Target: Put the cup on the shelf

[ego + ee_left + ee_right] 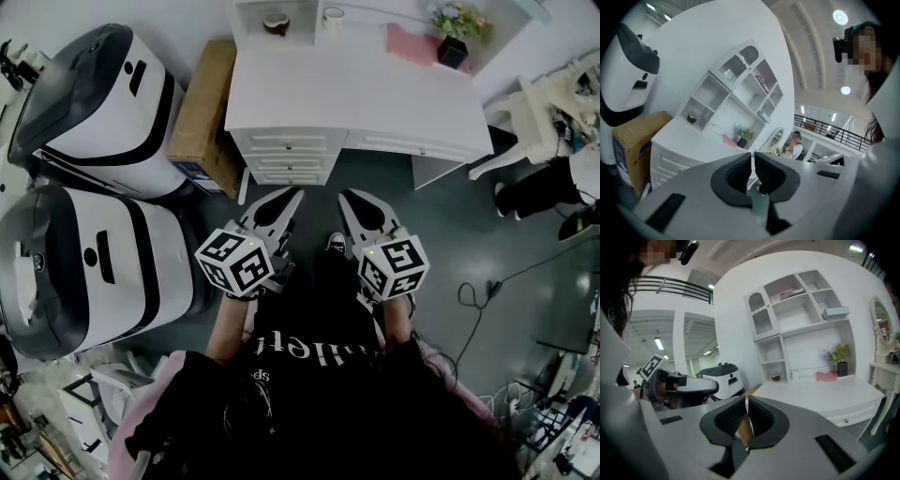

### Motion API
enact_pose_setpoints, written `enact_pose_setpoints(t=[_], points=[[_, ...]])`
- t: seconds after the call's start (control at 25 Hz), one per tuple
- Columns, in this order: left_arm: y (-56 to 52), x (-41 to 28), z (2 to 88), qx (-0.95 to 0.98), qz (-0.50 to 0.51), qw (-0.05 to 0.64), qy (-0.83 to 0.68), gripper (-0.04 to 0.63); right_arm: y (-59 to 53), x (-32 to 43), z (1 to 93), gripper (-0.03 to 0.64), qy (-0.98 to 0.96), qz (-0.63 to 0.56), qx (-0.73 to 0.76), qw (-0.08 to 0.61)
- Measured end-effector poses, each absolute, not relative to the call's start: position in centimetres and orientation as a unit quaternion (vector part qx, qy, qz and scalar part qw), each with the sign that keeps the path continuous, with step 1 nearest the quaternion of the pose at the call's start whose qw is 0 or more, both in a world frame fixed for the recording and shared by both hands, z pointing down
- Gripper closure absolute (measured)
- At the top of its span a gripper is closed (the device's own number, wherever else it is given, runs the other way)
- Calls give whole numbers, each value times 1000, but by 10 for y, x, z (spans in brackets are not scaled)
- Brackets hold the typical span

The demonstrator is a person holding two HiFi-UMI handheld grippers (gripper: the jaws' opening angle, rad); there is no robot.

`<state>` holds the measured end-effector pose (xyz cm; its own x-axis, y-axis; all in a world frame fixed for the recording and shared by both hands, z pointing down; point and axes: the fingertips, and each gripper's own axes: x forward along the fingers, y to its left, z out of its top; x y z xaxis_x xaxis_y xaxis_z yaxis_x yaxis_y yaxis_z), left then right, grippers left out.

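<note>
White tabletop (356, 94) is stretching out ahead of both your tongs, with the shelf unit (771, 361) standing at its far edge. You're holding the left tongs (292, 195) and the right tongs (345, 195) low and side by side, short of the tabletop's front edge. Both are narrowed to a thin slit and gripping nothing. The white cup (333, 14) is sitting far ahead, roughly between the two lines they're pointing along. It's resting on the tabletop just beside the lower cubby, not on a shelf. A small brown bowl-like thing (276, 22) is occupying that cubby. By my read, you're lining up the approach. The next move is calling for one pair to be spread wide and carried forward over the tabletop to the cup.
</note>
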<state>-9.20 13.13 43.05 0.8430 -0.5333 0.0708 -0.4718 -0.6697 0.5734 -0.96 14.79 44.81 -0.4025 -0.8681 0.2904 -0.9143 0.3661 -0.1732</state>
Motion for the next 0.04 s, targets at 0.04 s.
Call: enact_pose_setpoints(t=[0.04], points=[[131,-92,431,912,-51,299,-276,560,148,-10,448,560,-823,155,541,75]])
